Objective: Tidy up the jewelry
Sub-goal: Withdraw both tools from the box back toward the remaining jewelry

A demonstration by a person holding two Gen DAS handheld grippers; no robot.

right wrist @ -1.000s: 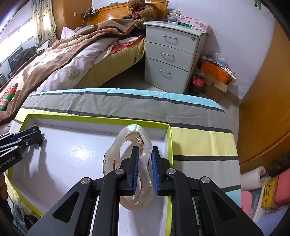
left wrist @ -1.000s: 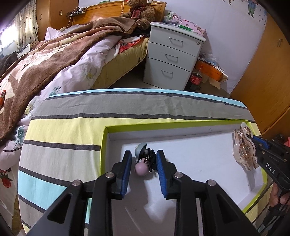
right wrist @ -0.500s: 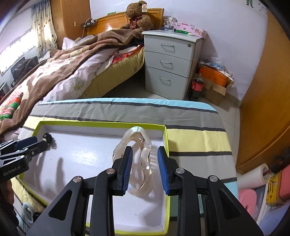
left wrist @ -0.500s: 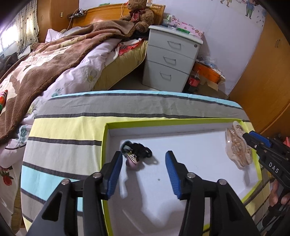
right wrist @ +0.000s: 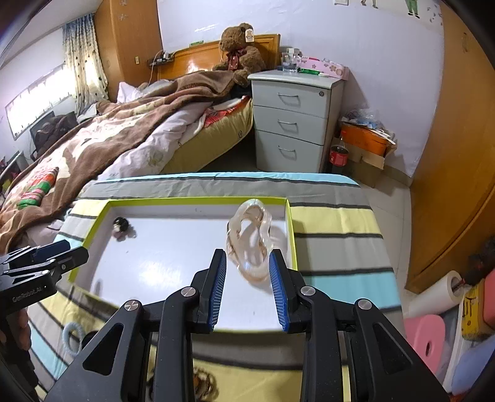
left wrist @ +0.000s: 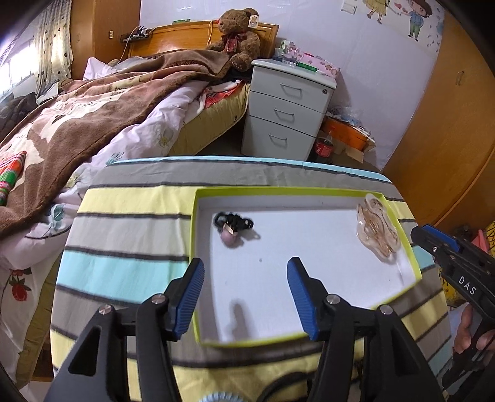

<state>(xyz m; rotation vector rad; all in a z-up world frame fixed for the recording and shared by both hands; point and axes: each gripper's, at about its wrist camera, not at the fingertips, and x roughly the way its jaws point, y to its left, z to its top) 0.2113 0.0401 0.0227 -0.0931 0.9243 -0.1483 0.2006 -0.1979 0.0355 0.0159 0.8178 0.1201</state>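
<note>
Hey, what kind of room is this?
Most likely a bedroom: an unmade bed with a brown blanket, a teddy bear by the headboard, and a grey bedside drawer unit.

A home bedroom — an unmade bed [right wrist: 130, 136] under a brown blanket [left wrist: 92, 102], a teddy bear [right wrist: 239, 51] against the wooden headboard [right wrist: 198, 58], a grey three-drawer nightstand [right wrist: 292, 120], curtained window [right wrist: 85, 62] and children's wall stickers [left wrist: 399, 15].

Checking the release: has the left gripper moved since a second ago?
Yes. The left gripper has opened and backed away from the black hair tie, toward the tray's near edge.
</note>
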